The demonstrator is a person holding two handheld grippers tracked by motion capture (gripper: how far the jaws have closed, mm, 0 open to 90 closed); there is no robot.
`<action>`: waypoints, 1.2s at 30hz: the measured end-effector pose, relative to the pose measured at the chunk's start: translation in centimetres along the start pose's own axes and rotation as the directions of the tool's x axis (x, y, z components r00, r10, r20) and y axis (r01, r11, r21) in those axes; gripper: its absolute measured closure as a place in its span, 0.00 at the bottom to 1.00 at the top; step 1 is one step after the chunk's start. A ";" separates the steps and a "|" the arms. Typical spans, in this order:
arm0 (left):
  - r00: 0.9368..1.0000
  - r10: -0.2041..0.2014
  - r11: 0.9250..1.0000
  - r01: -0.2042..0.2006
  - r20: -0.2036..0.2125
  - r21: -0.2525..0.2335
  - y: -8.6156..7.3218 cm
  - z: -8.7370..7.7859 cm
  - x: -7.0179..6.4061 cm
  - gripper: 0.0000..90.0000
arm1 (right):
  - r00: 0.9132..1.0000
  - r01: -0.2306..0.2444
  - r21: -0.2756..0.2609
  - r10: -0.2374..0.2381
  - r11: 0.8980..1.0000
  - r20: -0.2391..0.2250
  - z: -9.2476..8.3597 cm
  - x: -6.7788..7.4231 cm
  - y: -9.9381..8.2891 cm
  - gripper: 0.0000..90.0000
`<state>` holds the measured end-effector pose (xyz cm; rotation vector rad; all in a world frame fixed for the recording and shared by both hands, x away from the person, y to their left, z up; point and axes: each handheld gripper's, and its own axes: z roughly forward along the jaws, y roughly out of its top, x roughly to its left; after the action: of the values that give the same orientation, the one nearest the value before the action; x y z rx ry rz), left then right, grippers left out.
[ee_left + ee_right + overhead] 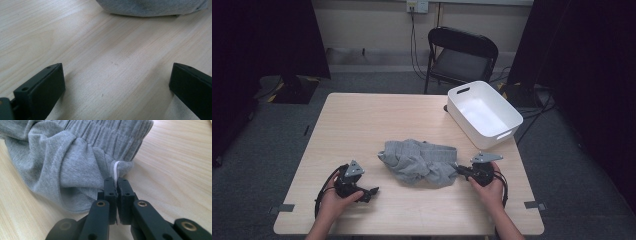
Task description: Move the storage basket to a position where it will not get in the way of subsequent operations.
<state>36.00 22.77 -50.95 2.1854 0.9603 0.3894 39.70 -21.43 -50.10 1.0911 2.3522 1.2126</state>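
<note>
The grey shorts [419, 162] lie crumpled at the middle of the wooden table [362, 120], long axis running side to side, with the white tub [512, 117] beyond their right end; the right gripper [116, 181] is clamped on a fold at that right end, beside a white cord [114, 170]; the left gripper [373, 190] rests wide and empty, apart from their left end; fabric is soft ribbed knit with a gathered waistband
</note>
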 end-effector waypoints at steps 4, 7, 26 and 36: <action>1.000 -0.007 1.000 0.007 -0.012 0.010 0.2 0.1 0.0 0.00 | 1.000 0.001 -0.009 -0.001 1.000 0.000 0.1 0.1 -0.3 0.97; 1.000 -0.006 1.000 0.006 -0.006 0.005 0.3 -0.1 0.0 0.04 | 1.000 -0.009 -0.014 0.009 1.000 -0.007 0.1 -0.1 -0.3 0.96; 1.000 -0.008 0.998 0.009 0.025 -0.066 3.5 -2.3 0.2 0.32 | 1.000 -0.011 0.008 0.011 1.000 0.012 0.5 -0.1 -0.5 0.94; 0.997 -0.004 0.995 0.012 0.073 -0.099 6.2 -3.0 0.0 0.45 | 0.998 -0.059 0.015 0.059 0.998 0.030 0.5 -0.1 -0.5 0.89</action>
<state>37.74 21.30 -44.44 2.0905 0.8908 0.3442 39.81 -21.39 -50.83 1.1833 2.3272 1.1913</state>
